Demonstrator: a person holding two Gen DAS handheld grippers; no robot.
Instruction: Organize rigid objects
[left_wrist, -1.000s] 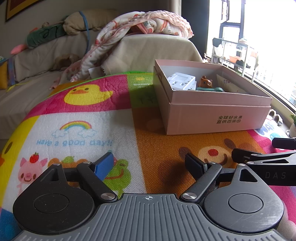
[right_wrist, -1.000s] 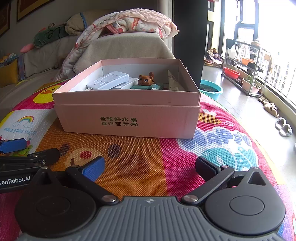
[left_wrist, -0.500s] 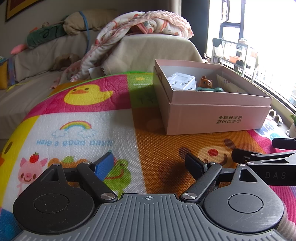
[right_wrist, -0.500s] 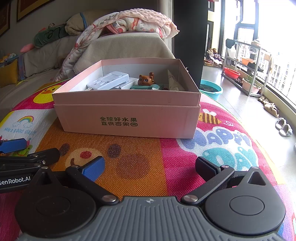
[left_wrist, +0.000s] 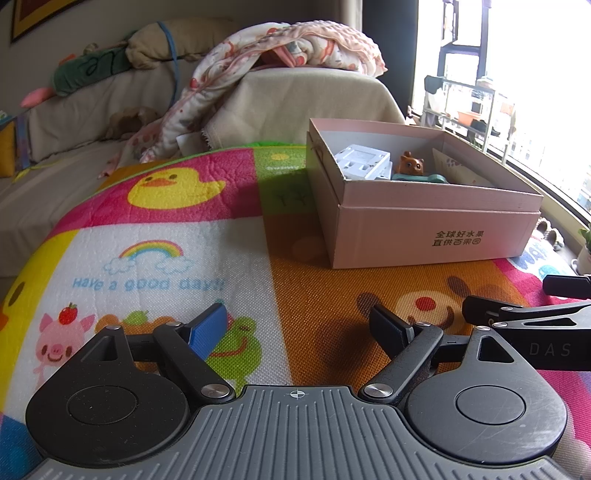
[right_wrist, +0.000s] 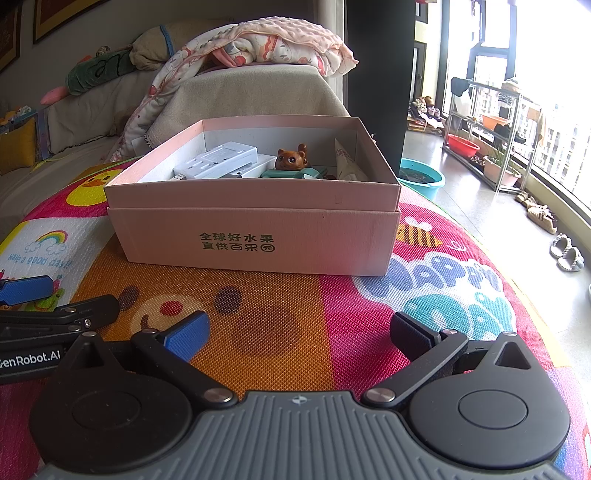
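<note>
A pink cardboard box (right_wrist: 255, 236) stands on the colourful play mat (right_wrist: 295, 332); it also shows in the left wrist view (left_wrist: 436, 236). Inside lie a white socket block (right_wrist: 218, 162), a brown bear toy (right_wrist: 290, 158) on a teal piece and a paper cone (right_wrist: 347, 166). The bear (left_wrist: 410, 164) and white block (left_wrist: 364, 162) show from the left too. My right gripper (right_wrist: 299, 332) is open and empty, low over the mat in front of the box. My left gripper (left_wrist: 299, 325) is open and empty, to the box's near left.
A sofa (left_wrist: 92, 122) with a heaped blanket (left_wrist: 288, 48) and cushions stands behind the mat. To the right are bare floor, a teal basin (right_wrist: 421, 177), a rack (right_wrist: 491, 147) and shoes by the window. Each gripper's side shows in the other's view.
</note>
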